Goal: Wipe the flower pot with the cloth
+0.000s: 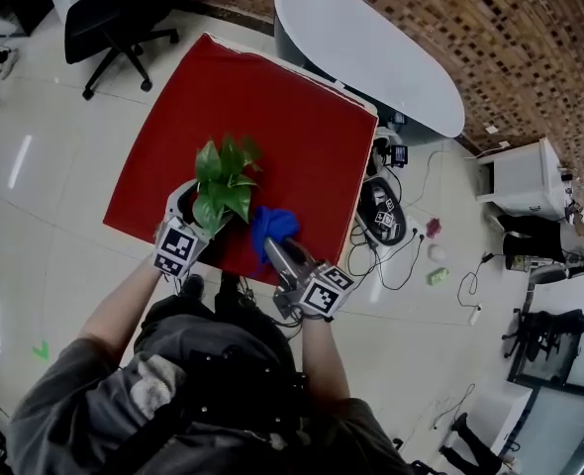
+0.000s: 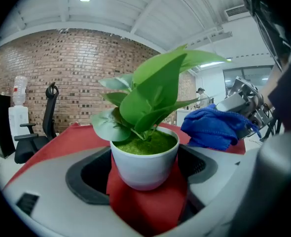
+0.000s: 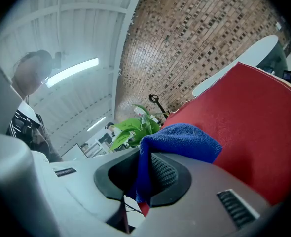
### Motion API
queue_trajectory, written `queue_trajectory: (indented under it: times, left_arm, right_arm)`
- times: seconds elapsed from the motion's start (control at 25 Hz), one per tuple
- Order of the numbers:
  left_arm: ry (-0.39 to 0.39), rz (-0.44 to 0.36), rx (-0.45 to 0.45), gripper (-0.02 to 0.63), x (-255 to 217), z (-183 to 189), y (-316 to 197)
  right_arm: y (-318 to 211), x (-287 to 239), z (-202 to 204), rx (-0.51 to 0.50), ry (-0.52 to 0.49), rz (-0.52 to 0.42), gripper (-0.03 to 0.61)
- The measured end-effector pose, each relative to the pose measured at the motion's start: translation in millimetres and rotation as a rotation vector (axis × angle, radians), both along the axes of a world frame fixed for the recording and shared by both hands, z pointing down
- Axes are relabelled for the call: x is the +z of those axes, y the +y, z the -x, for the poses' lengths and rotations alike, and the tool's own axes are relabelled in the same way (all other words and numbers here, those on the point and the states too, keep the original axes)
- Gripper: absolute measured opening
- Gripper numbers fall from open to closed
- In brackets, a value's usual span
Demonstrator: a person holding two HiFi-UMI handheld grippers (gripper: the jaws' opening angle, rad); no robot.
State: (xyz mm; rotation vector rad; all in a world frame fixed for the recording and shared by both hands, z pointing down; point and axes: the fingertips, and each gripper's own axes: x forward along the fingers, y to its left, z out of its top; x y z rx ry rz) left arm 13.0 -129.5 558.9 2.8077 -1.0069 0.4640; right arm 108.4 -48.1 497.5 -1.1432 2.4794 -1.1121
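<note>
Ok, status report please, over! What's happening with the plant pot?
Left gripper clamped on pot. Right gripper clamped on blue cloth, beside the leaves, not on the pot yet. Nothing between them. Over.

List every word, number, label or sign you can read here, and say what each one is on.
No words or numbers are readable in any view.
Left marker cube and right marker cube: black-and-white square patterns only, no letters.
Green mark on the floor: a small shape, too small to read.
Flower pot and cloth: plain, no print.
</note>
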Motion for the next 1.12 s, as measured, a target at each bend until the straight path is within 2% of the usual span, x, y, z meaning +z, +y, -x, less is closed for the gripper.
queue_trajectory:
  times: [0.2,0.32,0.4,0.52,0.64,0.72,0.92,1.08,1.12]
  left_arm:
    - [-0.030,0.009,0.040,0.461,2,7,5]
    - [-0.051,0.001,0.029,0.460,2,23,10]
    - [-0.036,0.006,-0.014,0.461,-3,41,15]
    - [-0.007,-0.028,-0.117,0.462,-24,80,24]
    - [0.043,-0.062,-0.184,0.459,-60,111,32]
    - [0.086,-0.092,-0.186,0.453,-91,117,42]
    - [0.161,-0.211,-0.153,0.236,-180,110,89]
    - [0.154,-0.307,-0.120,0.055,-224,101,168]
    - [0.153,-0.313,-0.122,0.031,-232,101,191]
  right_arm:
    - [6,-15,3,0.082,0.007,-0.042,0.052]
    - [14,-27,-4,0.167,0.029,-0.078,0.052]
    - [26,-40,-17,0.253,0.053,-0.102,0.051]
    - [51,-67,-36,0.375,0.082,-0.136,0.051]
    - [72,-95,-44,0.420,0.135,-0.182,0.051]
    - [85,-116,-49,0.433,0.167,-0.220,0.051]
    - [121,-171,-58,0.430,0.229,-0.314,0.051]
    - [187,-215,-52,0.416,0.280,-0.399,0.051]
    - [210,-225,-49,0.419,0.283,-0.418,0.051]
